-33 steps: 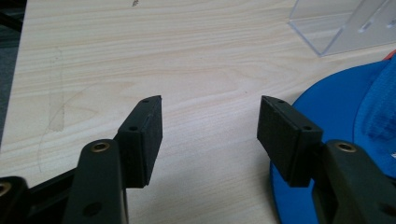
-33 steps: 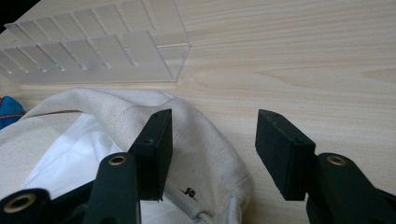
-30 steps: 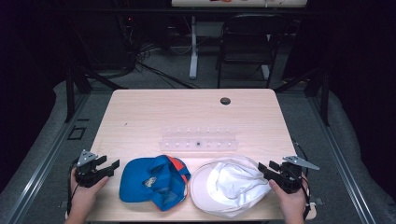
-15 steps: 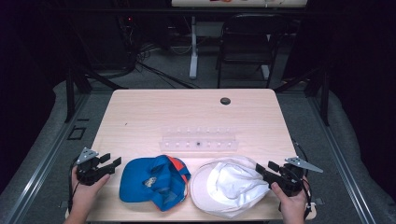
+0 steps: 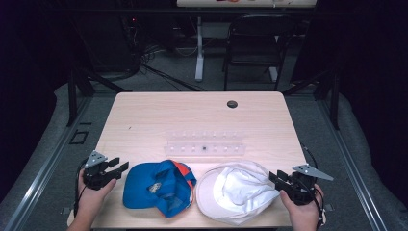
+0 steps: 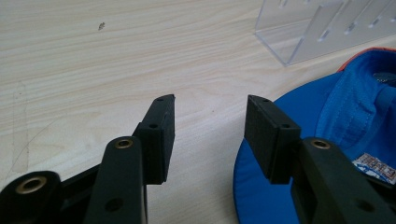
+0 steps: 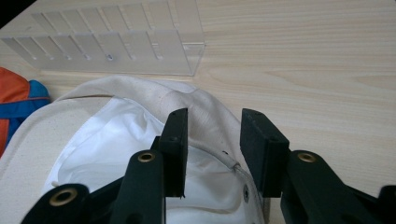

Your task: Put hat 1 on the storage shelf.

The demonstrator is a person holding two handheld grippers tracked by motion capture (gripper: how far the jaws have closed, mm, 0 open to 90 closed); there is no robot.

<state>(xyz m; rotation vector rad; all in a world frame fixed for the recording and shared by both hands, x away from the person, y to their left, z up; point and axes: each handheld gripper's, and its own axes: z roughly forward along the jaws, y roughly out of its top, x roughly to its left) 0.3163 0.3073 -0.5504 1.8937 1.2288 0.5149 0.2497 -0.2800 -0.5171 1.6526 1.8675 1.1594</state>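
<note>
At the near edge of the table [image 5: 144, 120], both grippers sit w/ jaws spread and nothing between them. Compared w/ a second ago, the left gripper [image 5: 118, 167] has crept a little toward the blue cap [image 5: 159, 186], and the right gripper [image 5: 275, 178] has slid in toward the white cap [image 5: 238, 192]; caps themselves haven't shifted. In the left gripper view the blue cap's brim [image 6: 261, 186] lies just under and beside the right-hand jaw, not yet pinched. In the right gripper view the white cap's rim [image 7: 205, 121] runs between the open jaws (looks close to contact, can't tell if touching). The clear rack [image 5: 204, 144] stands behind both caps, untouched. Judgement: approach phase, each side lining up for a grab on its own cap; closing is likely next.
</note>
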